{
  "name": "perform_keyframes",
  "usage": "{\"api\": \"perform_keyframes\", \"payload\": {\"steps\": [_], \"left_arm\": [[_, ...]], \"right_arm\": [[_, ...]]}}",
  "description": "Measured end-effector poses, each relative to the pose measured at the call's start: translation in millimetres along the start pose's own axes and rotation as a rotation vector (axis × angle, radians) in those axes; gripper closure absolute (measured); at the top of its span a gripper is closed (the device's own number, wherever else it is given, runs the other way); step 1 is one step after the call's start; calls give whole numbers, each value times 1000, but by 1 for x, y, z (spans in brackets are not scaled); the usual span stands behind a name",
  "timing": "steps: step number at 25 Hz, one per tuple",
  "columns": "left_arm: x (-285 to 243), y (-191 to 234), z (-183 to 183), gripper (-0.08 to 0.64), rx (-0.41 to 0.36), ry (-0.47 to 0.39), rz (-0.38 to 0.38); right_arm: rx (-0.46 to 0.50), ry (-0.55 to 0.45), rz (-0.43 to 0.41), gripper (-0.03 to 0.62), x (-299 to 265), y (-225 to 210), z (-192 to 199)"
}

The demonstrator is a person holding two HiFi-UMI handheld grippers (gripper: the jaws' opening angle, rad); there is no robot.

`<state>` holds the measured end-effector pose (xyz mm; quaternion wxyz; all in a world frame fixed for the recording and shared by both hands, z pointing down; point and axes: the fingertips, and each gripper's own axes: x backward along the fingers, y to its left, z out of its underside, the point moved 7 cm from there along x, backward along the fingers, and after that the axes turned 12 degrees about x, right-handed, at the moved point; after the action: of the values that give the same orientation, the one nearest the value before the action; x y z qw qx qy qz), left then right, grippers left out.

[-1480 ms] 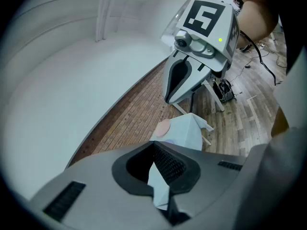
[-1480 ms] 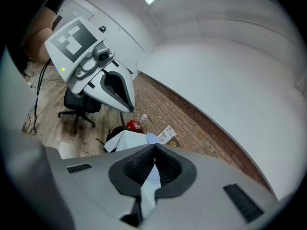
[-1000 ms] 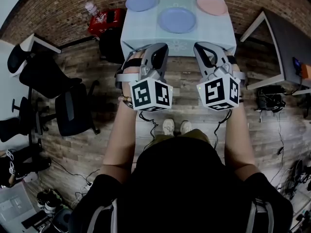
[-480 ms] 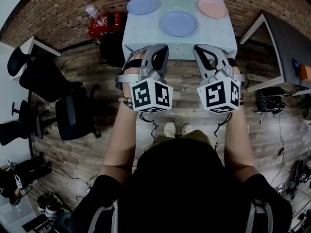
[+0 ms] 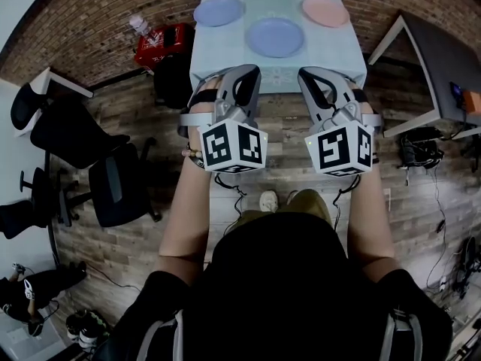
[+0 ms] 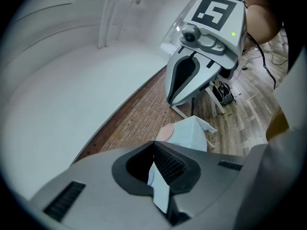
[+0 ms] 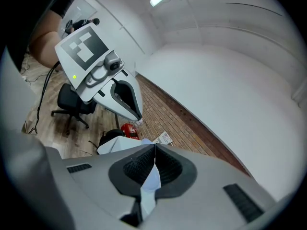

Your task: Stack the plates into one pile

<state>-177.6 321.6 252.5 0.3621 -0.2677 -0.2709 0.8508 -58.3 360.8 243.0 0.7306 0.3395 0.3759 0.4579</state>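
Note:
Three plates lie apart on a table (image 5: 225,59) under a pale teal cloth, in the head view. A blue plate (image 5: 219,10) sits far left, a second blue plate (image 5: 276,37) in the middle, and a pink plate (image 5: 326,10) far right. Both grippers hover side by side short of the table's near edge, above the wooden floor. My left gripper (image 5: 248,74) (image 6: 154,146) is shut and holds nothing. My right gripper (image 5: 310,75) (image 7: 154,148) is shut too, also empty. The left gripper view catches the pink plate (image 6: 165,132) past the jaws.
A red bag (image 5: 161,36) and a dark bag stand on the floor left of the table. Black office chairs (image 5: 113,183) are further left. A grey desk (image 5: 443,66) stands to the right, with cables beneath it. A brick wall runs behind the table.
Both grippers stay shut and almost in place. The person's feet have shifted and the view has drifted slightly; the plates have not moved.

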Motion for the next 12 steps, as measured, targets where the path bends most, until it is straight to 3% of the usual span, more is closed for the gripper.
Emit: {"api": "perform_keyframes", "payload": {"steps": [12], "left_arm": [[-15, 9, 10, 538, -11, -7, -6]], "right_arm": [[4, -7, 27, 557, -10, 0, 6]]}}
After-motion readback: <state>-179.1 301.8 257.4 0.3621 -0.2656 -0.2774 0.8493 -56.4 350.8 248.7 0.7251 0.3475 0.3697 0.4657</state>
